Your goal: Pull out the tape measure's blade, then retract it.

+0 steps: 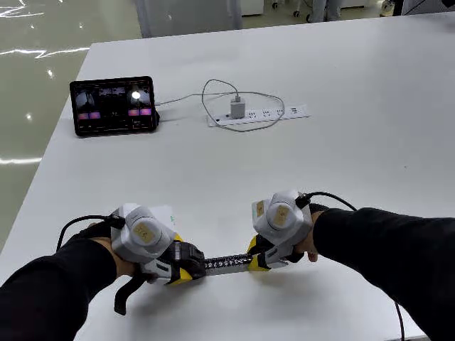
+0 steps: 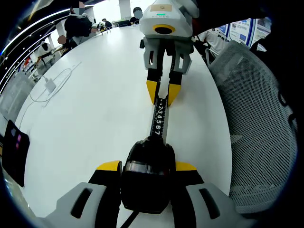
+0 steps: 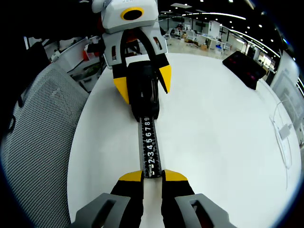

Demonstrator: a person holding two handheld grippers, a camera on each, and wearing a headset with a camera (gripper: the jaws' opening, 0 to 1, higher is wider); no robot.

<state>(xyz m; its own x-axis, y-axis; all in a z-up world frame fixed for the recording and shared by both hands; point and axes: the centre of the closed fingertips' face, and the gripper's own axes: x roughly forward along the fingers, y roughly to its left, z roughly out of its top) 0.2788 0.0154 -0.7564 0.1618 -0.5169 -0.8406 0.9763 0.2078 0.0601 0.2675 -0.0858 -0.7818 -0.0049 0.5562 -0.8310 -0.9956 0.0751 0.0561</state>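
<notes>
Here, left gripper [image 2: 147,167] clamps the black plastic tape measure case [image 2: 146,190] near the front edge of the white table [image 2: 95,118]; right gripper [image 3: 152,176] pinches the tip of its numbered metal blade [image 3: 148,140], partly drawn. Best pulled straight, case held steady

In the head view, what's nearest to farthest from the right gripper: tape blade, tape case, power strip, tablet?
1. Tape blade, pinched in the right gripper.
2. Tape case, to its left, in the left gripper.
3. Power strip, farther back on the table.
4. Tablet, back left.
</notes>
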